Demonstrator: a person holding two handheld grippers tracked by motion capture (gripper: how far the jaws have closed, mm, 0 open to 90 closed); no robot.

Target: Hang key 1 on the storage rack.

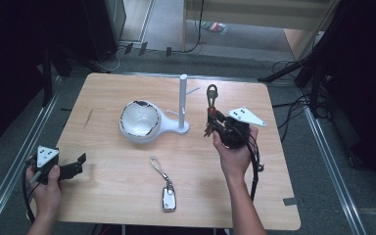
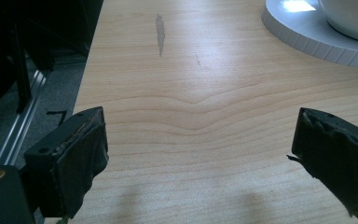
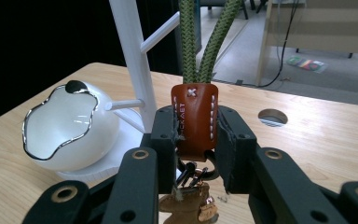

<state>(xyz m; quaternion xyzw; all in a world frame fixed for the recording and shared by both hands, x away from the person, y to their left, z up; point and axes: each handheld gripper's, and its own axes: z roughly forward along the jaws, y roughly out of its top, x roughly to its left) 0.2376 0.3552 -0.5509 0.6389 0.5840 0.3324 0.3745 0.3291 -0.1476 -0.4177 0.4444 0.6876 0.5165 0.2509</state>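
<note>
Keychain tab [image 3: 194, 119] clamped between right claw [image 3: 196, 140] pads

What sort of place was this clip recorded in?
Probably a lab or studio recording bay, not a home: a lone wooden table stands between metal floor rails, with loose cables on grey carpet and dark stands around it. A white key stand sits on the table as a prop.

We see a light wooden table [image 1: 127, 186]. At its centre, toward twelve o'clock, stands a white stand [image 1: 181, 105] with a bowl [image 1: 138, 120]. At six o'clock a car key fob [image 1: 168, 198] lies flat.
</note>
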